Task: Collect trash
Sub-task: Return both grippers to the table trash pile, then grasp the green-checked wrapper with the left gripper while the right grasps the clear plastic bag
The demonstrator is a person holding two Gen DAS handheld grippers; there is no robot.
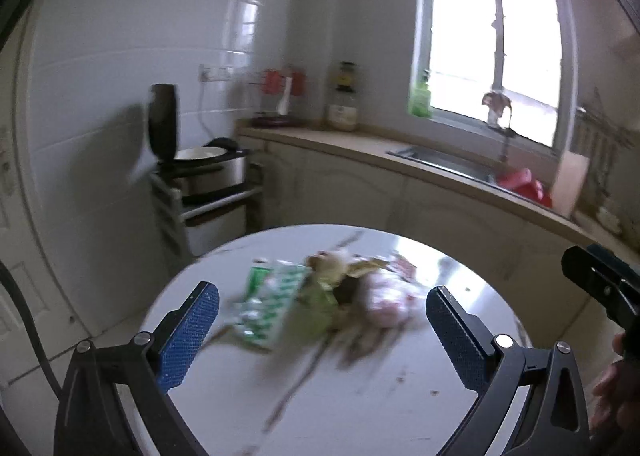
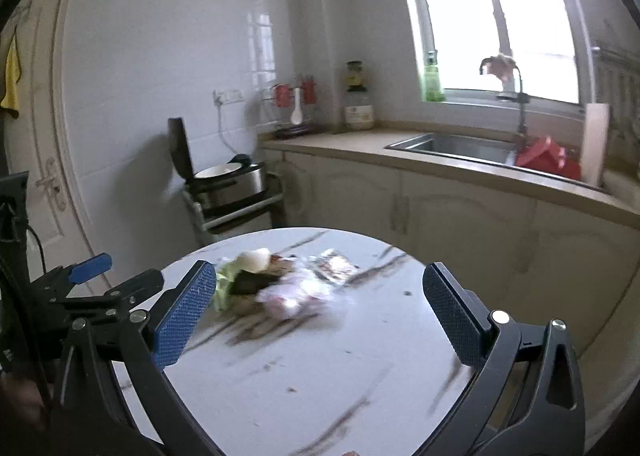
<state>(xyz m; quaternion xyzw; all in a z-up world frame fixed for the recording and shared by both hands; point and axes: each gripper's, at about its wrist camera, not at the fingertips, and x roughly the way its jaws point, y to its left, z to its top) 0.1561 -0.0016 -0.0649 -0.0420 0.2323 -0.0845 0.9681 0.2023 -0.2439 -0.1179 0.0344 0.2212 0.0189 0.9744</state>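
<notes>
You are holding the left gripper [image 1: 322, 330] and the right gripper [image 2: 320, 312] with fingers wide apart, gripping nothing. The trash pile [image 1: 320, 296] is lying on the round table [image 1: 360, 396] at 12 o'clock, near its far edge.

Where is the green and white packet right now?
The green and white packet lies on the round table, at the left end of the trash pile, ahead of the open left gripper.

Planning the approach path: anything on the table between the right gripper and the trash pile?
Nothing solid. In the right wrist view, only bare marble table with dark veins and a few crumbs lies between the open right gripper and the trash pile.
</notes>
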